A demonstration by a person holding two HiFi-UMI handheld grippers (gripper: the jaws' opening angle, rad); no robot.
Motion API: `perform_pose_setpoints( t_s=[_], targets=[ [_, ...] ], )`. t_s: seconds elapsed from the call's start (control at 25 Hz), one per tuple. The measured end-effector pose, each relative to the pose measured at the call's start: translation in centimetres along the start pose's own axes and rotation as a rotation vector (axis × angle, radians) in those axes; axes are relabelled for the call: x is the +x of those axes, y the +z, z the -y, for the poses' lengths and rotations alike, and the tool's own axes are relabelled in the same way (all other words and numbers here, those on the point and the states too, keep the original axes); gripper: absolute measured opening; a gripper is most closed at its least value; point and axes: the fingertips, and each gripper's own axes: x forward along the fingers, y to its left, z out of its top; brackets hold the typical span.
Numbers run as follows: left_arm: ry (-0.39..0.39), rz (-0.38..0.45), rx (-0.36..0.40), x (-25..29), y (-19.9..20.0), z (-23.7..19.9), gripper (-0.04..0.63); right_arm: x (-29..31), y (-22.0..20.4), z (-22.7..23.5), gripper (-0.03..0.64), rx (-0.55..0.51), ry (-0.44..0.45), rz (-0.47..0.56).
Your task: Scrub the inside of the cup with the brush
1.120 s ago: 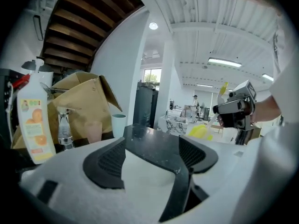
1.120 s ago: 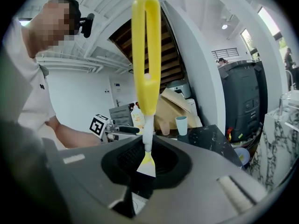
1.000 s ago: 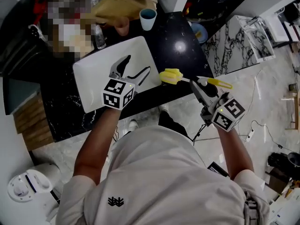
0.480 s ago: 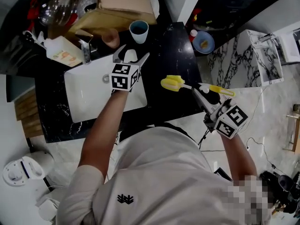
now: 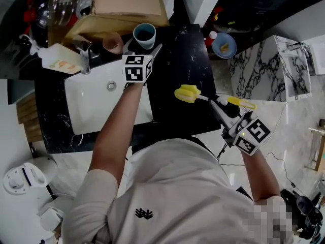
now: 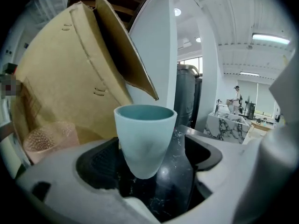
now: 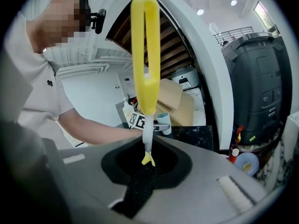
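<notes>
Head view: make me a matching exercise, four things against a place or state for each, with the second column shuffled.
Things:
1. cup
2. brush
3. sink
4. cardboard box

Places or states:
a. white, with a round drain
b. clamped in the right gripper
c. just behind the cup
d. upright on the black counter

Pairs: 1-d, 2-b, 3-a, 4-c.
</notes>
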Motion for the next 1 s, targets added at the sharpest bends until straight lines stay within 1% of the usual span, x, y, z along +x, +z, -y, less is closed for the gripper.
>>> perform_pose_setpoints(
  t_s=[0.16,0.28,0.44,0.52,0.76,1.0],
  targets=[
    [0.029,-0.002,-0.012,1.7,0.3,-0.6,0.433,0.1,-0.1,0.8,0.052,0.009,0.009,-0.012],
    [0.043,-0.019,-0.020,2.7,-0.3,-1.2,0.426,0.3,-0.2,1.1,0.052,0.011,0.017,-0.026],
    [0.040,-0.031,-0.032,3.5,-0.6,-1.7,0.365,0.6,-0.2,1.3,0.052,0.009,0.019,-0.031],
    [0.031,-0.033,-0.025,3.4,-0.7,-1.5,0.364,0.6,-0.3,1.3,0.052,0.008,0.019,-0.031],
    [-0.017,-0.031,0.010,1.1,-0.4,-0.1,0.359,0.8,0.0,1.0,0.052,0.002,0.034,-0.019],
    [-0.043,-0.059,0.062,-3.3,-0.7,0.7,0.359,1.7,0.5,-0.5,0.052,-0.013,0.090,-0.012]
  ],
)
